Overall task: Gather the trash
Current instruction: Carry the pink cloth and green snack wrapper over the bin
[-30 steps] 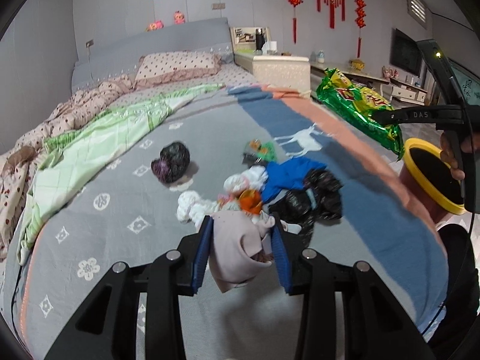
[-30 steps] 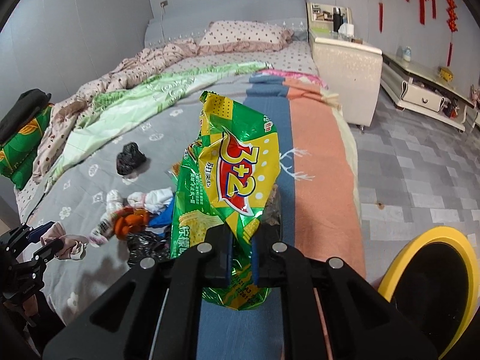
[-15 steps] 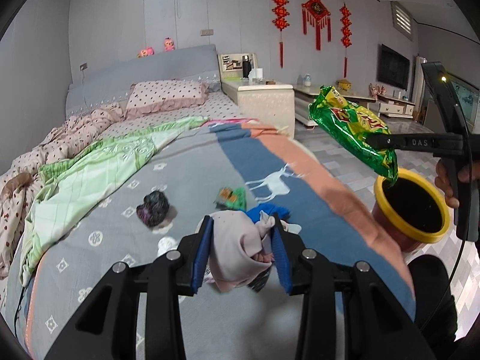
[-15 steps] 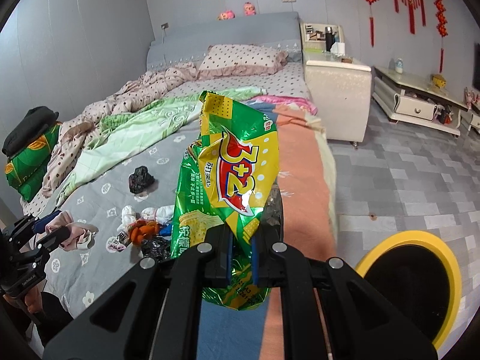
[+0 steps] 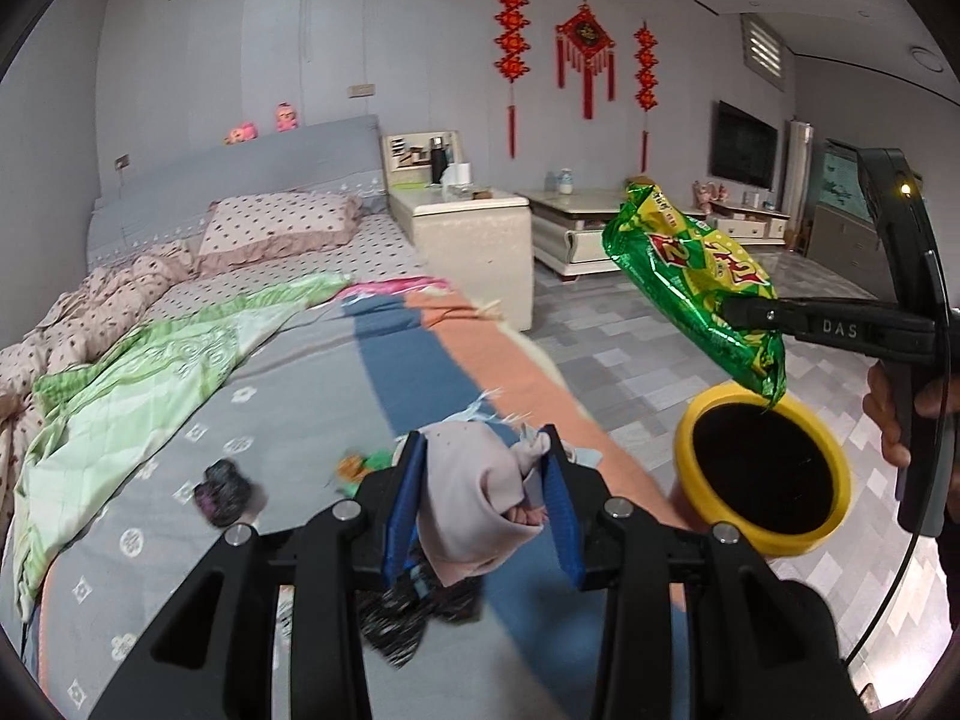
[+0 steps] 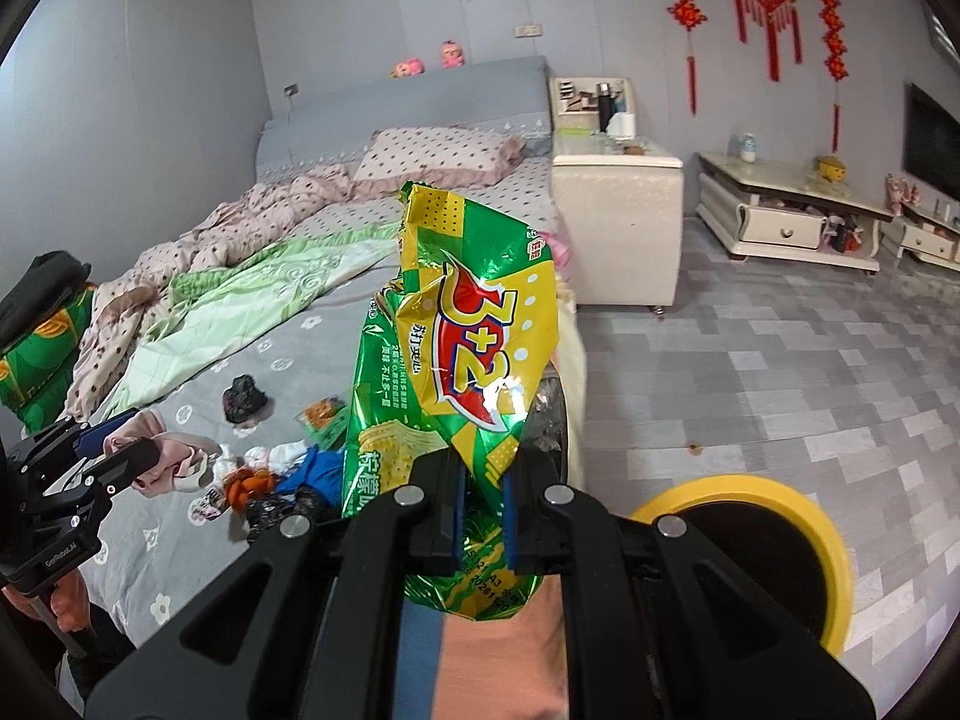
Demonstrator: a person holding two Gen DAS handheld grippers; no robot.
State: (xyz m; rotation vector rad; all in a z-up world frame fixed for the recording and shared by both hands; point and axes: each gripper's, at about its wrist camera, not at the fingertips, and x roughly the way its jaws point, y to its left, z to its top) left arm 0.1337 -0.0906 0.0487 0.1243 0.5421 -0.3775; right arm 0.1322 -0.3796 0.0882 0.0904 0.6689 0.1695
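**Both tools loaded, wrapper over the bin**

We see the green-and-yellow snack wrapper (image 6: 474, 354) pinched near its lower end between the blue pads of the right tool (image 6: 481, 525), clenched tight on the foil. From the left wrist view the same wrapper (image 5: 690, 276) hangs slanted in the air, its lowest corner just above the opening of the yellow-rimmed bin (image 5: 774, 540), which stands on the grey tiled floor (image 6: 780, 360) beside the bed (image 5: 288, 384).

The left tool (image 5: 483, 507) is clamped on a crumpled pinkish-grey wad (image 5: 474, 504) — cloth or paper, we cannot tell which. The wad fills the gap between the pads and bulges out below them. In the right wrist view this tool (image 6: 114, 450) appears at the left edge, raised above the bed with the wad (image 6: 174, 456) in its grip, and a hand (image 6: 66, 600) shows below it on the handle.

More rubbish remains on the grey patterned bedspread: a dark crumpled ball (image 6: 243, 399) lying apart, a small green-and-orange packet (image 6: 324, 417), and a loose heap — white tissue (image 6: 270, 456), something orange (image 6: 249, 486), a blue piece (image 6: 318, 471) and black plastic (image 6: 282, 510) — touching one another.

Beyond the bed stand a cream bedside cabinet (image 6: 618, 228) and a low white cabinet (image 6: 786, 210); red knot ornaments (image 5: 579, 54) hang on the wall.
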